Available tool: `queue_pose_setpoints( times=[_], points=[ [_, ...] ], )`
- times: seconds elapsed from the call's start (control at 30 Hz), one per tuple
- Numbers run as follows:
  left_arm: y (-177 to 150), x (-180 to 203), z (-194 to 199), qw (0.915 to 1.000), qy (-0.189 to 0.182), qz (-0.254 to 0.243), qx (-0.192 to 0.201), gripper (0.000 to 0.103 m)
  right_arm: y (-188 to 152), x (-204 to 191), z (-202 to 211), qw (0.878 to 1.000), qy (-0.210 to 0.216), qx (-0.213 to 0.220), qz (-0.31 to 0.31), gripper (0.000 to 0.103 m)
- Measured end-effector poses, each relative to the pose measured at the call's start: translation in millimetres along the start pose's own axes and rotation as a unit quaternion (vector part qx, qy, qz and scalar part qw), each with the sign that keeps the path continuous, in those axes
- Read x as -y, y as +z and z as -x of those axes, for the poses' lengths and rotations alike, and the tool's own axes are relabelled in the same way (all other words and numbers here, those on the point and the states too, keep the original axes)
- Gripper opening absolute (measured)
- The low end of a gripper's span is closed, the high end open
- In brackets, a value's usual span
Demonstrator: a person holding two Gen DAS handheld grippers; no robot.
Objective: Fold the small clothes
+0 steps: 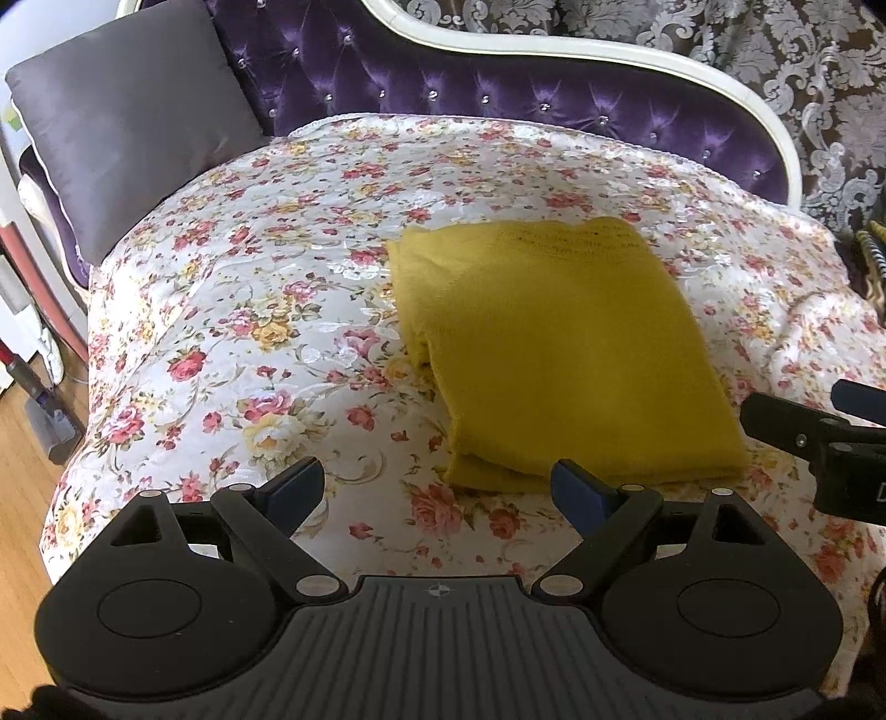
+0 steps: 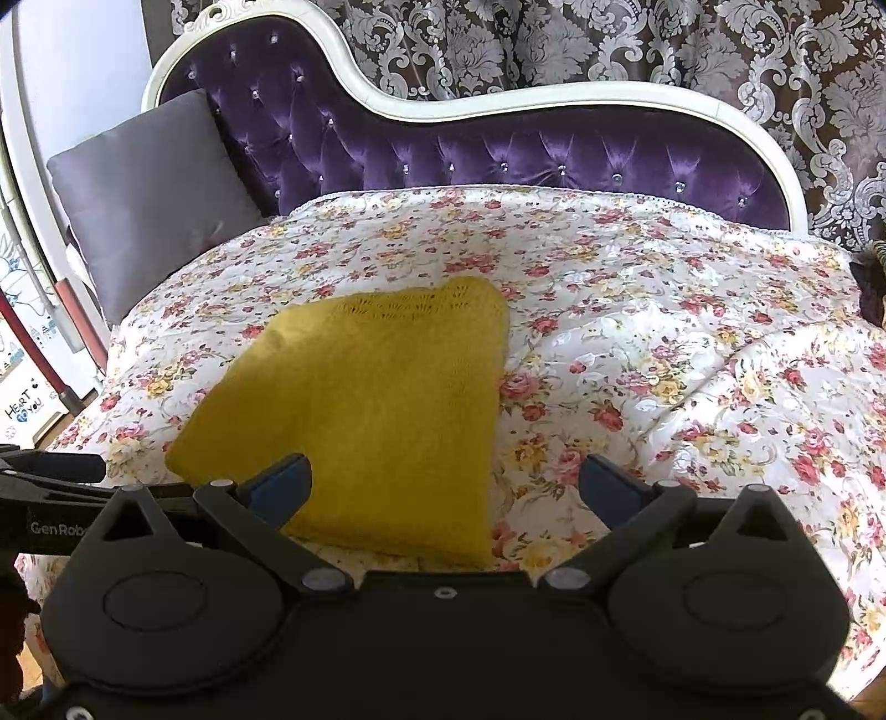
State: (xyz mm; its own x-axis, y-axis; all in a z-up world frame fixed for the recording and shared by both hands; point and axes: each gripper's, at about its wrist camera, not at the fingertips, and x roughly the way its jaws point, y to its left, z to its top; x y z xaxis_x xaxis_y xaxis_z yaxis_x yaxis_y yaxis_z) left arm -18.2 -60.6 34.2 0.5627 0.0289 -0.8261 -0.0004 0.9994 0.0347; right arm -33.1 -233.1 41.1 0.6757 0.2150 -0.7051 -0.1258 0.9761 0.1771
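Note:
A mustard-yellow knitted garment lies folded into a neat rectangle on the floral bedspread; it also shows in the right wrist view. My left gripper is open and empty, held above the spread just in front of the garment's near left corner. My right gripper is open and empty, hovering over the garment's near right edge. The right gripper's fingers show at the right edge of the left wrist view. The left gripper's fingers show at the left edge of the right wrist view.
A grey cushion leans at the sofa's left end. The purple tufted backrest with a white frame runs behind. Wooden floor and a vacuum cleaner lie to the left. A patterned curtain hangs behind.

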Motion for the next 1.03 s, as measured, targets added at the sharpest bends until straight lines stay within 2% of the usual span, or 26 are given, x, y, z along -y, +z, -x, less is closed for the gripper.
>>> queue_pose_setpoints(
  times=[1.03],
  points=[
    [1, 1, -2, 1.0, -0.002, -0.004, -0.005, 0.089, -1, -2, -13, 1.0, 0.012, -0.017, -0.001, 0.102]
  ],
)
